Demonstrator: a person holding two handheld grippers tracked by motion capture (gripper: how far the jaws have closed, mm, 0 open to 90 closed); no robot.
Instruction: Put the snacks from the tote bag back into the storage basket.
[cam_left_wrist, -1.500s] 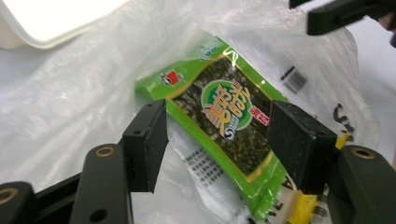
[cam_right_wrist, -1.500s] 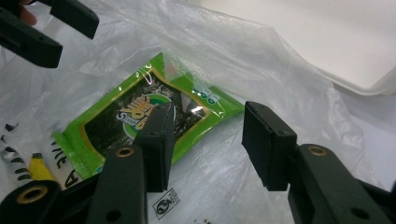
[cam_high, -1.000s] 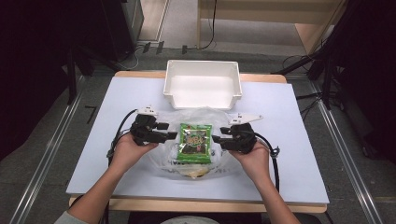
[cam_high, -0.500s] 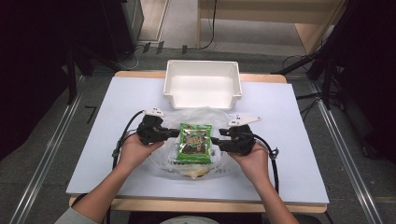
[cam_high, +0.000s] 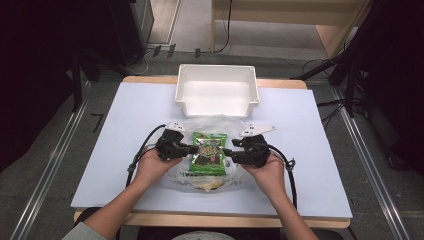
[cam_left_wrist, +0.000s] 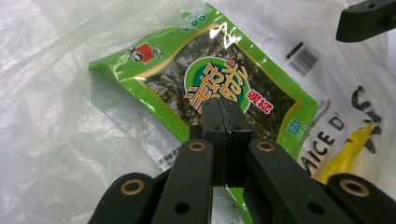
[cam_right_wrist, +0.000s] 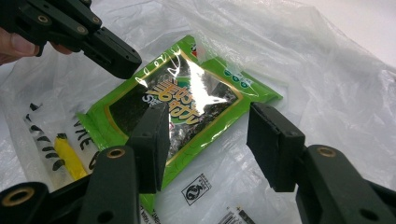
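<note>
My left gripper (cam_high: 189, 149) sat at the left edge of the green seaweed snack packet (cam_high: 209, 153), its jaws pressed flat together. From its own view I couldn't tell whether a fold of the clear plastic bag (cam_left_wrist: 56, 140) was pinched between them or nothing at all. The packet lay flat on the crumpled bag in the middle of the table (cam_high: 125, 125), with a printed wrapper with a yellow mark (cam_left_wrist: 348, 149) under the plastic just beside it. On the right, my right gripper (cam_high: 231, 154) stood wide open, one jaw over the packet's edge, holding nothing. The white bin (cam_high: 216, 91) waited empty at the far side. I judged the work barely begun: the packet was neither gripped nor lifted yet.
</note>
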